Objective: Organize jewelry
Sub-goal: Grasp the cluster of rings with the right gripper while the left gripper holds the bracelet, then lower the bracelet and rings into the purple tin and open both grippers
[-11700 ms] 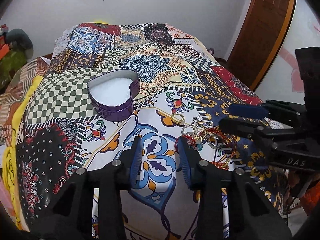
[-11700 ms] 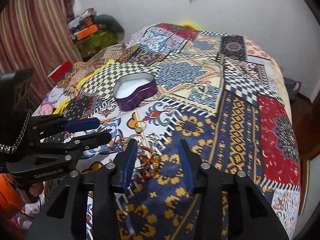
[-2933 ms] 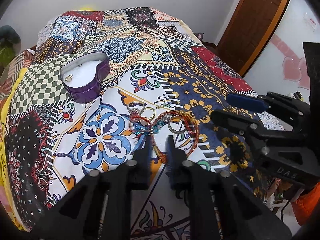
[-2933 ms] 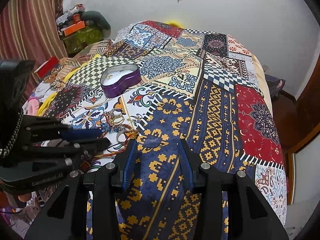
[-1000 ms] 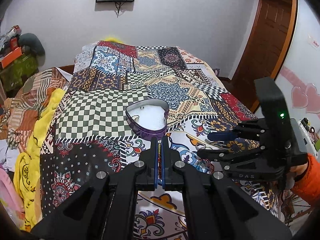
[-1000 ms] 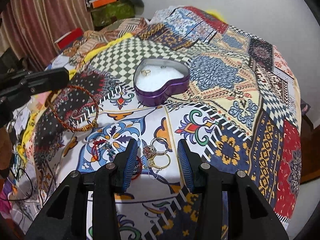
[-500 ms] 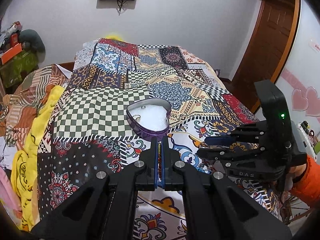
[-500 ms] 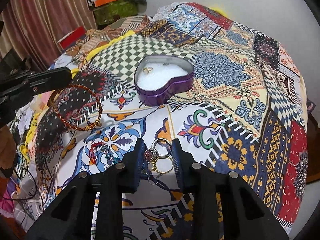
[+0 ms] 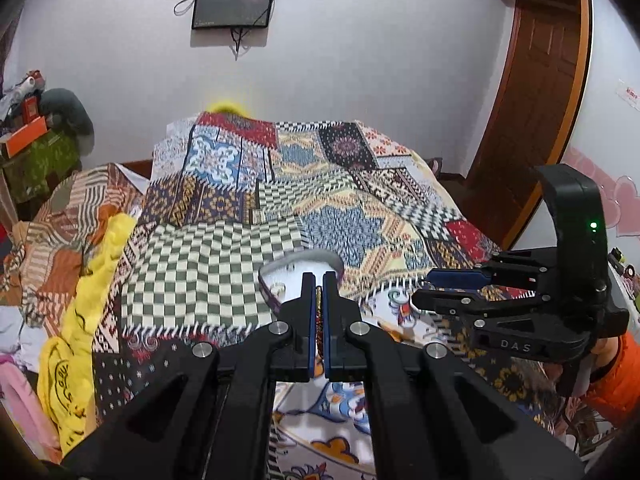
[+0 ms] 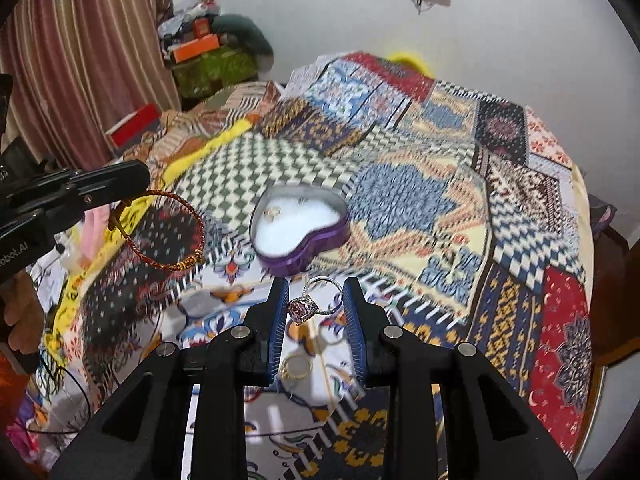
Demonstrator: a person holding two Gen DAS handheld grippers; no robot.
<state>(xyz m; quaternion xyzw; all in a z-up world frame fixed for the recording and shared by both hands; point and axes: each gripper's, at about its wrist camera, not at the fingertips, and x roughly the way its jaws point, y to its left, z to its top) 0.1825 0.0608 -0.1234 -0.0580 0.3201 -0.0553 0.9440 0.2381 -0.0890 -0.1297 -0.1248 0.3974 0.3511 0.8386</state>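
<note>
A purple heart-shaped tin [image 10: 304, 244] with white lining sits on the patchwork bedspread, small rings [image 10: 274, 211] inside; it shows partly behind my left fingers in the left wrist view [image 9: 276, 276]. My left gripper [image 9: 319, 286] is shut on a red-and-gold bangle [image 10: 160, 232], which hangs in the air left of the tin. My right gripper [image 10: 316, 296] is shut on a silver ring with a pink stone [image 10: 306, 306], lifted just in front of the tin. A gold ring [image 10: 296, 366] and another ring lie on the bedspread below.
Yellow cloth and striped blankets [image 9: 72, 300] are heaped at the bed's left side. A red box [image 10: 134, 124] and clutter stand by the curtain. A wooden door [image 9: 532, 120] is at the far right. A screen hangs on the back wall.
My right gripper has closed on the pink-stone ring and lifted it off the bedspread toward the tin. My left gripper has moved closer to the tin, still holding the bangle.
</note>
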